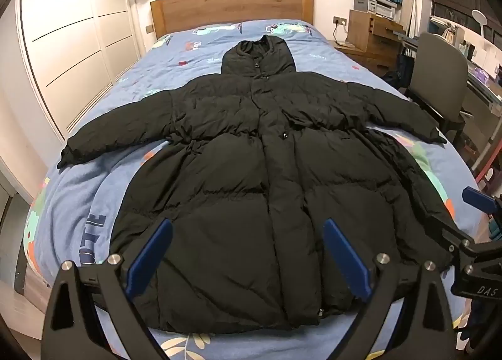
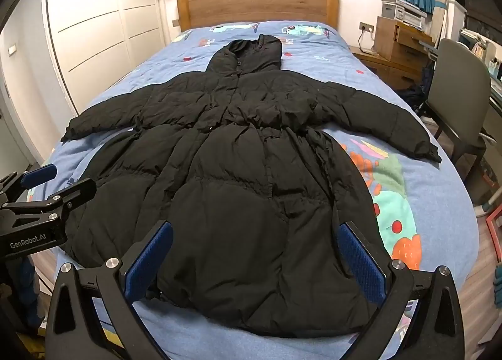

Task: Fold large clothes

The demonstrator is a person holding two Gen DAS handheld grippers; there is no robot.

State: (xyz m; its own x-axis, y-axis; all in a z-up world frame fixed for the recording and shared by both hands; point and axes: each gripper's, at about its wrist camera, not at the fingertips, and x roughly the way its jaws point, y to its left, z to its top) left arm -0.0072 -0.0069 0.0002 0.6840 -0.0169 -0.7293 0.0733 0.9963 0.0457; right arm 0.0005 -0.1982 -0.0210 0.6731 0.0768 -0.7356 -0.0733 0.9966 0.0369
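Note:
A long black hooded puffer coat point(image 1: 251, 146) lies flat, front up, on the bed, sleeves spread to both sides and hood toward the headboard. It also shows in the right wrist view point(image 2: 244, 171). My left gripper point(image 1: 248, 228) is open and empty, held above the coat's hem. My right gripper point(image 2: 255, 231) is open and empty, also above the hem, further right. The right gripper shows at the right edge of the left wrist view point(image 1: 480, 228); the left gripper shows at the left edge of the right wrist view point(image 2: 47, 193).
The bed has a blue patterned cover point(image 1: 78, 190) and a wooden headboard point(image 1: 232, 5). White wardrobe doors point(image 1: 72, 40) stand left of the bed. A grey chair point(image 2: 458, 90), a wooden nightstand point(image 2: 395, 49) and a desk stand on the right.

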